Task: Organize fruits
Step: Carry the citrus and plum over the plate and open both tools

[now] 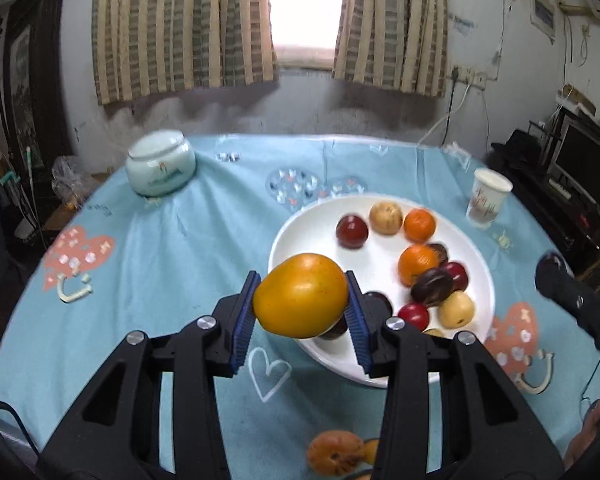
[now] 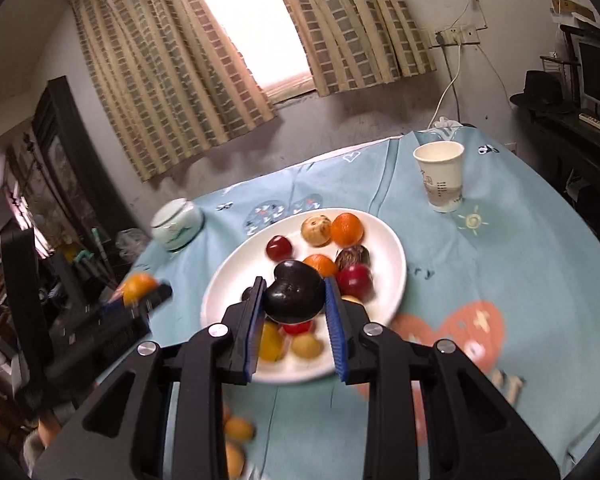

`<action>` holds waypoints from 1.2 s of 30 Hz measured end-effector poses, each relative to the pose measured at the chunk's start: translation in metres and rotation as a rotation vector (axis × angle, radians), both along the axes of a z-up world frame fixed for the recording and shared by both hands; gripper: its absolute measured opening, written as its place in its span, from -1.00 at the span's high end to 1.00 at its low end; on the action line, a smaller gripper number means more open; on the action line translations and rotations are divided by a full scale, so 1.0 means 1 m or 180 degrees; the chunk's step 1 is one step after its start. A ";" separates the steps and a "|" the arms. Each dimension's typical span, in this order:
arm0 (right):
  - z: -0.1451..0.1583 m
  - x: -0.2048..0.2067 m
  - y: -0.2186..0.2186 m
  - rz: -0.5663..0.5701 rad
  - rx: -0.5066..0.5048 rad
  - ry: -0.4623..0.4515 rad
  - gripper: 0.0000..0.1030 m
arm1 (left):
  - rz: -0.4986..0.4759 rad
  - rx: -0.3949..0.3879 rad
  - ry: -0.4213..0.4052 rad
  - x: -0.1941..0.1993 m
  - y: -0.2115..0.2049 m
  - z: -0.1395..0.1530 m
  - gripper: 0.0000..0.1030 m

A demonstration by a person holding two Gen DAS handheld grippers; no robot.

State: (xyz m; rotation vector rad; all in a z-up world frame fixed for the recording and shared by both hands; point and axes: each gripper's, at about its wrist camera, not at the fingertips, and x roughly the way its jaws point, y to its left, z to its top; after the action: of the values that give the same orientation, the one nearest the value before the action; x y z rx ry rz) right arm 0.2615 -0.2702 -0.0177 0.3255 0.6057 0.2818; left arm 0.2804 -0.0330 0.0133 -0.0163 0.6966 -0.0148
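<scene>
Left wrist view, two oranges (image 1: 419, 224), one cup (image 1: 487, 197), one jar (image 1: 160, 167).

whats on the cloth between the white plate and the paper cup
Nothing: in the right wrist view only bare blue tablecloth separates the plate from the paper cup.

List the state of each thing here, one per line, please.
Left gripper: shut on the mango.
Right gripper: shut on the dark fruit.
Plate: holds many fruits.
Paper cup: upright.
Jar: lid on.
</scene>
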 end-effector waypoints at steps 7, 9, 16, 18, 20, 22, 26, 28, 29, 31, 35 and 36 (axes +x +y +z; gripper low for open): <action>-0.044 0.030 0.014 0.0018 -0.0200 0.0276 0.43 | -0.0029 -0.0057 0.0223 0.029 0.006 -0.030 0.18; -0.044 0.030 0.017 0.0017 -0.0252 0.0254 0.43 | -0.0048 0.0019 0.0182 0.027 0.001 -0.031 0.18; -0.046 0.028 0.028 0.0072 -0.0390 0.0207 0.43 | -0.0073 0.0117 0.0180 0.027 -0.006 -0.035 0.18; -0.046 0.029 0.029 0.0068 -0.0407 0.0206 0.43 | -0.0079 0.0120 0.0199 0.028 -0.006 -0.037 0.18; -0.048 0.030 0.030 0.0066 -0.0433 0.0207 0.42 | -0.0076 0.0122 0.0210 0.028 -0.007 -0.038 0.17; -0.050 0.031 0.031 0.0079 -0.0461 0.0214 0.41 | -0.0067 0.0125 0.0218 0.028 -0.007 -0.039 0.17; -0.057 0.034 0.034 0.0088 -0.0505 0.0339 0.41 | -0.0038 0.0150 0.0120 0.026 -0.007 -0.036 -0.40; -0.058 0.035 0.035 0.0077 -0.0554 0.0389 0.41 | -0.0007 0.0202 0.0046 0.023 -0.008 -0.033 -0.44; -0.058 0.034 0.036 0.0077 -0.0568 0.0397 0.41 | -0.0019 0.0206 0.0046 0.023 -0.009 -0.032 -0.44; -0.056 0.032 0.036 0.0079 -0.0567 0.0364 0.38 | -0.0025 0.0185 0.0051 0.023 -0.008 -0.031 -0.45; -0.045 0.021 0.033 -0.0077 -0.0629 0.0092 -0.90 | 0.0026 0.0134 0.0065 0.024 -0.002 -0.029 -0.45; -0.040 0.015 0.032 -0.0095 -0.0603 -0.0074 -0.90 | 0.0037 0.0110 0.0068 0.024 0.000 -0.028 -0.45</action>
State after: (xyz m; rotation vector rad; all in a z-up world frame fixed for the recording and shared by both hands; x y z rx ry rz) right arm 0.2761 -0.2385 -0.0574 0.1484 0.5993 0.1976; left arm 0.3042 -0.0331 -0.0149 0.0127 0.7181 0.0087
